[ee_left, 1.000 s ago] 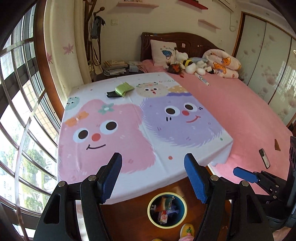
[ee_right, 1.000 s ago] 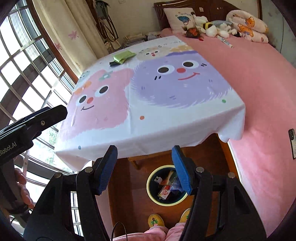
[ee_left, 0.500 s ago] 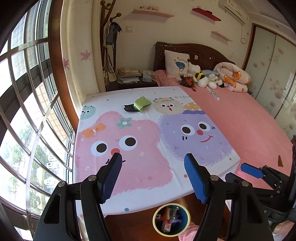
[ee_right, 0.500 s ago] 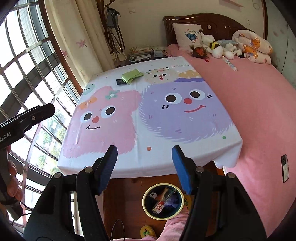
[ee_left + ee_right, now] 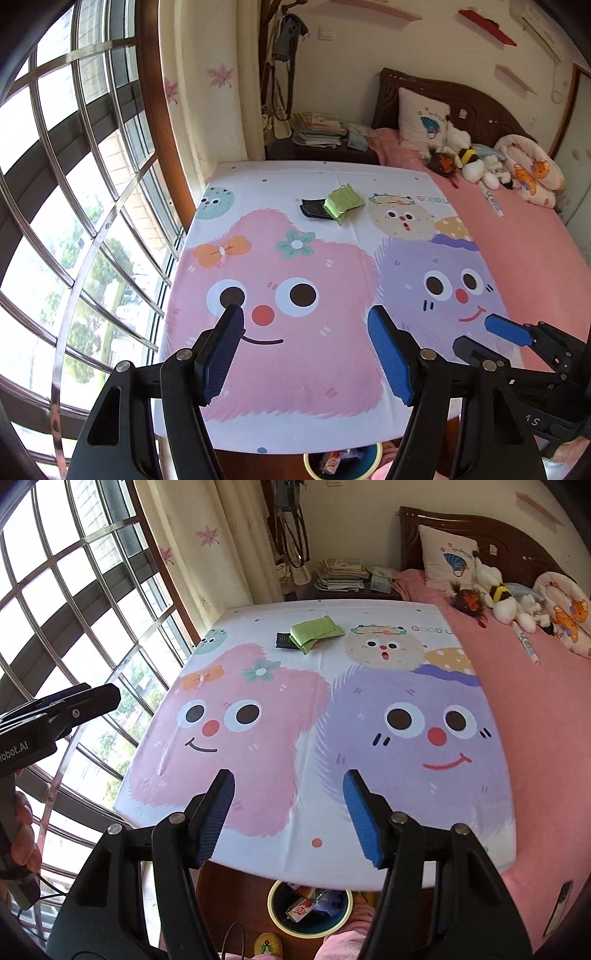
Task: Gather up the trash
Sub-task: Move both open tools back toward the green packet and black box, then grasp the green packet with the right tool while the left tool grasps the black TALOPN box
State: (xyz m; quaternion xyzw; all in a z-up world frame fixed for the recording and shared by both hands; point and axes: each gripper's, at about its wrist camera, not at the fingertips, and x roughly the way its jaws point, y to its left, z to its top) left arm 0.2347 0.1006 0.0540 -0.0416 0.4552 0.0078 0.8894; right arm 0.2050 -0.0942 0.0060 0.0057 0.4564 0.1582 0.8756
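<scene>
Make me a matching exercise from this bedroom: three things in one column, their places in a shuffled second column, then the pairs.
Things:
1. green packet
2. trash bin
3. plush toys

Places:
A. on the floor under the sheet's near edge
B. by the pillow at the headboard
C. at the far end of the cartoon sheet, overlapping a black packet

Pairs: 1-C, 2-A, 3-B

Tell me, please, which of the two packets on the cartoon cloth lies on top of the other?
The green packet: it overlaps the black packet, which lies flat beneath its window-side edge.
</scene>
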